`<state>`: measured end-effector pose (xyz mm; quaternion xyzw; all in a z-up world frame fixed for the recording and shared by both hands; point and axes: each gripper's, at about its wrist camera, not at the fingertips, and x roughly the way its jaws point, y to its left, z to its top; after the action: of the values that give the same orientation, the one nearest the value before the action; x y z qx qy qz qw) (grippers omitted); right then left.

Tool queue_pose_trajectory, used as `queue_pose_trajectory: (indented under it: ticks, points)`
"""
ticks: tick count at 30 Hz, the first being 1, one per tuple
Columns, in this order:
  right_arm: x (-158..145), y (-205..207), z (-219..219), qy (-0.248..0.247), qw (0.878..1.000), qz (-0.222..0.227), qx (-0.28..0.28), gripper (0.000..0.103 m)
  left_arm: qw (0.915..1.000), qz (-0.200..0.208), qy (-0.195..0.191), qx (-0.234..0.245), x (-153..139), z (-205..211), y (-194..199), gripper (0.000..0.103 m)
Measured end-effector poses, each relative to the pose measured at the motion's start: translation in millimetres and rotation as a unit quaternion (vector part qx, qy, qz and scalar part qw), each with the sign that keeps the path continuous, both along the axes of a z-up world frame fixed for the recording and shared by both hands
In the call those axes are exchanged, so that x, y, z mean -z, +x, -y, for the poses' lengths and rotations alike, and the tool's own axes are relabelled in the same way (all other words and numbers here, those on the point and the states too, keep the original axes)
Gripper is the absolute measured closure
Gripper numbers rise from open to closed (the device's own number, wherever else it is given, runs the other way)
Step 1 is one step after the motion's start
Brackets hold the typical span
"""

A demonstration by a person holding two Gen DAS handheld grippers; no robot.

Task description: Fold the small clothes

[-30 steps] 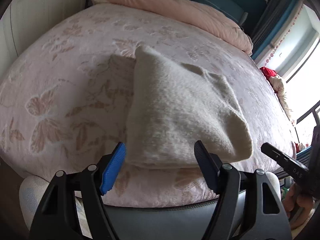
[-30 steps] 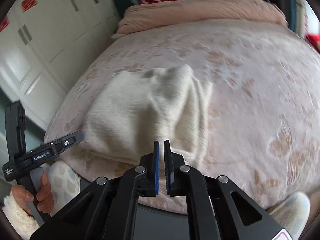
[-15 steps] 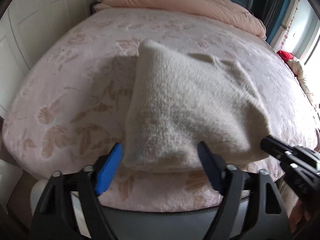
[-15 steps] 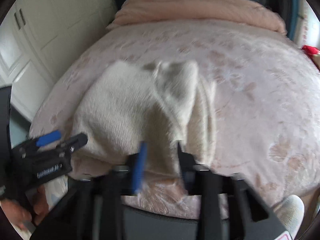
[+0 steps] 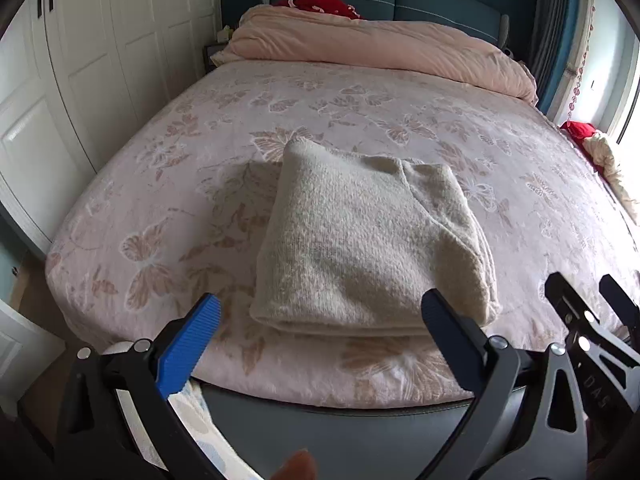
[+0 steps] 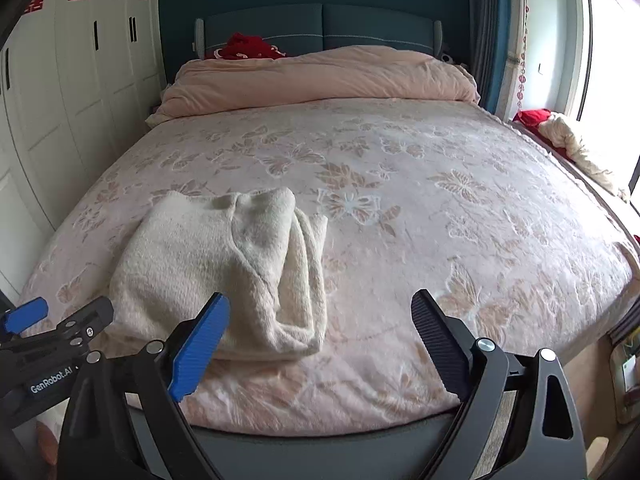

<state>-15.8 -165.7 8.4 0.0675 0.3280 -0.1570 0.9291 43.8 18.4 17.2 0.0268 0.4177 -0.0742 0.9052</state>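
Observation:
A cream knitted garment lies folded into a thick rectangle near the foot of the bed. My left gripper hovers just short of its near edge, jaws still opening wide and touching nothing. In the right wrist view the same garment sits left of centre, its loose folds on the right side. My right gripper hangs over the bedspread beside the garment's near right corner; its jaws are opening and hold nothing. The left gripper shows at the lower left there, and the right gripper at the lower right of the left wrist view.
A pink duvet is bunched at the headboard with a red cloth behind it. White wardrobe doors line the left side. Red and cream cloth lies by the window on the right. The bed's dark foot edge runs below both grippers.
Both grippers drew back and rose from the garment, so more of the room shows. The right gripper went from shut to wide open; the left opened wider. The garment lies still on the bed.

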Motion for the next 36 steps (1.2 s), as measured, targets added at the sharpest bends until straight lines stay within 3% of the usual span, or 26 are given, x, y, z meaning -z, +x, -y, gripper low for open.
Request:
queue_pose_trajectory:
  ticks: [8, 36]
  points:
    - [8.4, -17.8, -5.1, 0.015, 1.0, -0.012, 0.001, 0.012, 0.9984, 0.03, 0.046, 0.014, -0.1, 12.2, -25.5, 0.005]
    - [20.3, -16.7, -20.3, 0.014, 0.999, -0.033, 0.012, 0.012, 0.9959, 0.054, 0.07, -0.019, 5.1, 7.7, -30.5, 0.005]
